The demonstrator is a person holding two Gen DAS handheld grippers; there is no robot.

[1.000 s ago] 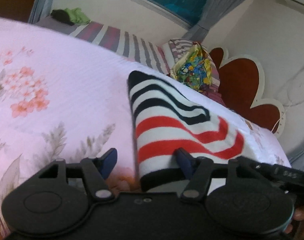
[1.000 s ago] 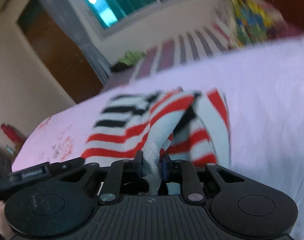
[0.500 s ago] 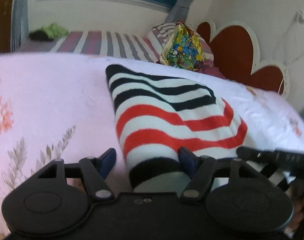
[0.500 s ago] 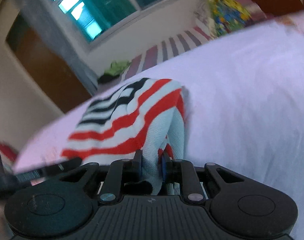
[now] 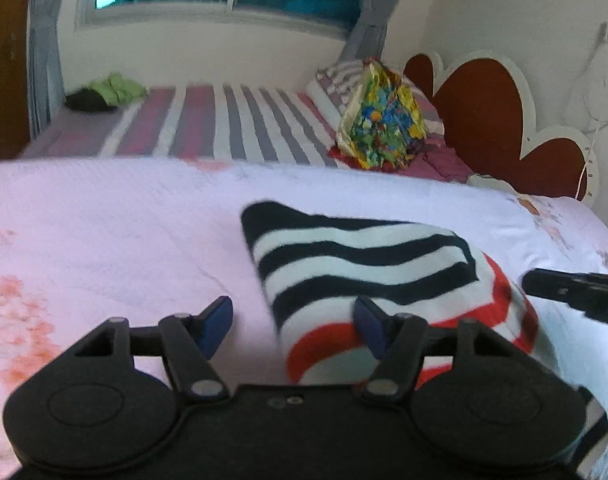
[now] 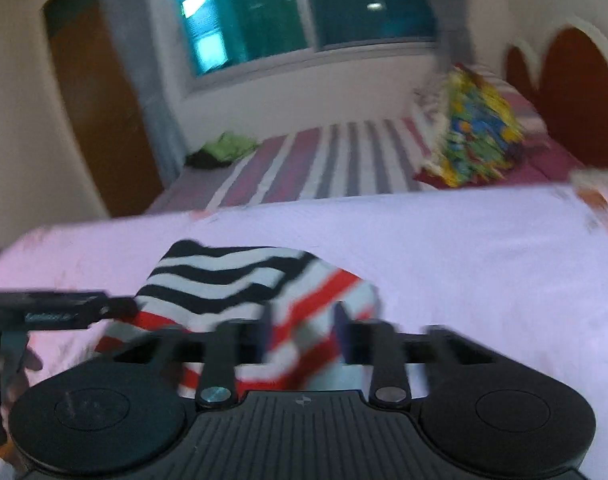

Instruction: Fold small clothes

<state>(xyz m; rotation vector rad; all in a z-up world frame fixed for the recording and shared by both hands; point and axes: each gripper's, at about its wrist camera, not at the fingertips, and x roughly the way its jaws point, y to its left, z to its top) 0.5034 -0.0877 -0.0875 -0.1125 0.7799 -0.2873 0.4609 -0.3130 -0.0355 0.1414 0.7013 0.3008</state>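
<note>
The striped garment [image 5: 367, 268], banded black, white and red, lies folded on the pink floral bedspread [image 5: 104, 232], its near end hidden behind both tool bodies. The left gripper [image 5: 294, 326] has its blue pads wide and closing, the cloth's edge lying between them with the left pad clear of it. The right gripper [image 6: 302, 332] is blurred, its jaws apart and narrowing with striped cloth between them, and I cannot tell whether they press it; white lettering on the other tool is too smeared to read.
</note>
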